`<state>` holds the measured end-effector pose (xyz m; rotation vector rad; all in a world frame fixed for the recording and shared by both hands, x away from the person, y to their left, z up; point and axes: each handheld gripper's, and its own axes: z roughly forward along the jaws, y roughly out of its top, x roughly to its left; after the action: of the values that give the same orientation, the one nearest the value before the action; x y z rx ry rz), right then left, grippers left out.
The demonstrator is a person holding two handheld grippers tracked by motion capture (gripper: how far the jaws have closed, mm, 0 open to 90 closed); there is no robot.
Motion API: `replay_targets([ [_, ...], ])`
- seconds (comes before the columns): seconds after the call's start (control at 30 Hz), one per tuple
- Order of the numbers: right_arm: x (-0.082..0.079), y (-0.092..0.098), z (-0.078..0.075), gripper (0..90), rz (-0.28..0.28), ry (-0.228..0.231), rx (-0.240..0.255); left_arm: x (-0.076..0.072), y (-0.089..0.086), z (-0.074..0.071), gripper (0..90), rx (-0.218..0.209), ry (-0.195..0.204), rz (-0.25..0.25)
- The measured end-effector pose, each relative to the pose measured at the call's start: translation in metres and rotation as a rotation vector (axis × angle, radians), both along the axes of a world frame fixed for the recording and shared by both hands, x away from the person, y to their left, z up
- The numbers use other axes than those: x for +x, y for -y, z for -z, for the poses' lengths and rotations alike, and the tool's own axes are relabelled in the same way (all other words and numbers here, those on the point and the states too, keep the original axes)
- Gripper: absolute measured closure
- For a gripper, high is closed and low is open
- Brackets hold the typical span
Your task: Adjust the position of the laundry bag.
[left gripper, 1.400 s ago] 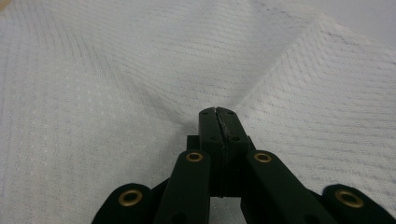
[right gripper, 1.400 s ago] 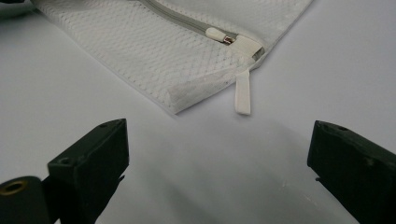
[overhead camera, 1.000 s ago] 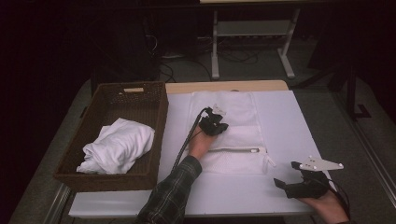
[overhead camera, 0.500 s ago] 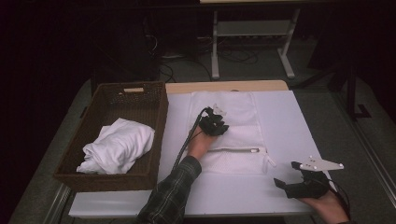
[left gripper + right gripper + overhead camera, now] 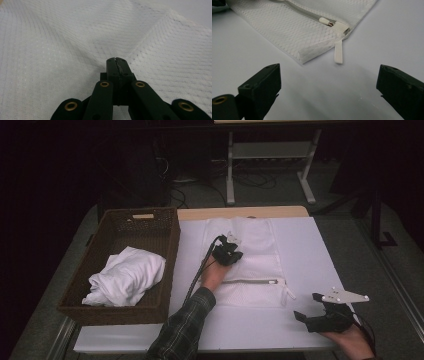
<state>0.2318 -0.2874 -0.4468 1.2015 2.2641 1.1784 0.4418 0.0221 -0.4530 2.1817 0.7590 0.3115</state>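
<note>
Pressed together, the left gripper point(image 5: 231, 251) pinches a fold of the white mesh laundry bag point(image 5: 260, 245) in the high view, while the right gripper point(image 5: 320, 312) rests spread wide near the table's point(image 5: 320, 240) front right corner; a wicker basket point(image 5: 170, 235) holding white cloth point(image 5: 125, 277) sits left, dark floor beyond. From the left gripper view, shut jaws bunch the mesh into ridges. From the right gripper view, parted jaws frame bare tabletop, the bag's zipper pull point(image 5: 327, 22) and tab point(image 5: 338, 52) just ahead.
</note>
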Motion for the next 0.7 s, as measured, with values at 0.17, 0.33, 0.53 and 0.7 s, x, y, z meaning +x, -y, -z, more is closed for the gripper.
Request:
replay_targets([
  [0.17,0.0,-0.001,0.0,5.2,-0.002,0.002,0.0,-0.005,0.005,-0.003,90.0,-0.001,0.001,0.024],
  [0.33,0.0,0.0,0.0,5.2,0.0,0.001,0.003,-0.009,0.01,-0.007,90.0,-0.021,-0.005,0.038],
  [0.53,0.0,0.0,-0.001,5.2,0.0,0.006,0.004,-0.015,0.018,-0.009,90.0,-0.024,-0.015,0.062],
  [0.7,0.0,0.0,-0.001,5.2,0.002,0.006,0.005,-0.019,0.022,-0.009,90.0,-0.017,-0.019,0.073],
])
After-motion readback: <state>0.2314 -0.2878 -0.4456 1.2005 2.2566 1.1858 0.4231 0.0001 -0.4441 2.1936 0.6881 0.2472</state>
